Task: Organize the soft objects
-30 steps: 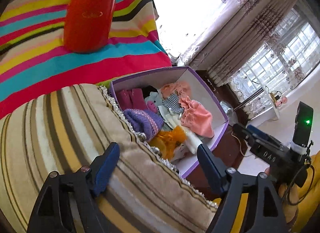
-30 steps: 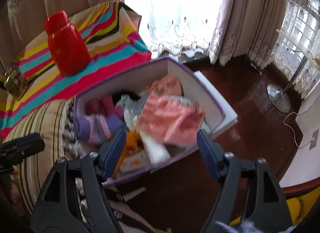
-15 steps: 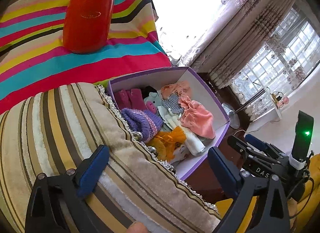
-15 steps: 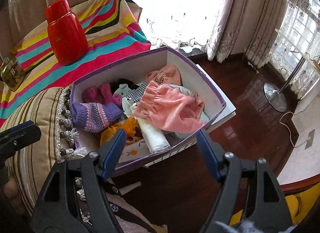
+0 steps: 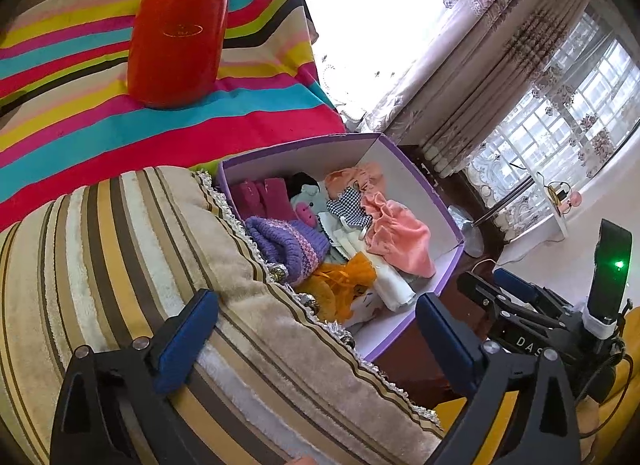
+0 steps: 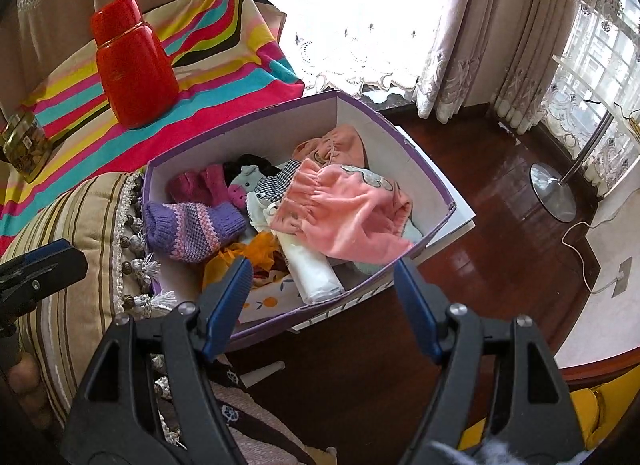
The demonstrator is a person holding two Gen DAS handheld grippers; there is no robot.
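Observation:
A purple cardboard box [image 6: 404, 137] [image 5: 416, 181] stands on dark wood and holds several soft things: a pink garment [image 6: 348, 209] [image 5: 396, 233], a purple knit hat [image 6: 192, 225] [image 5: 288, 241], magenta gloves [image 6: 200, 185], an orange cloth [image 6: 256, 253] and a white roll [image 6: 312, 265]. My left gripper [image 5: 316, 329] is open and empty above a striped beige cushion [image 5: 120, 249], short of the box. My right gripper [image 6: 324, 297] is open and empty, hovering over the box's near edge.
A red flask [image 5: 180, 25] [image 6: 132, 65] stands on a rainbow-striped cloth [image 5: 80, 105] behind the box. A glass jar [image 6: 24, 145] sits at the far left. Curtains [image 6: 480, 25] and a lamp base [image 6: 554, 193] are beyond the box.
Both grippers have drawn back from the box and stayed open. The left one opened a little wider over the cushion. The box contents have not moved.

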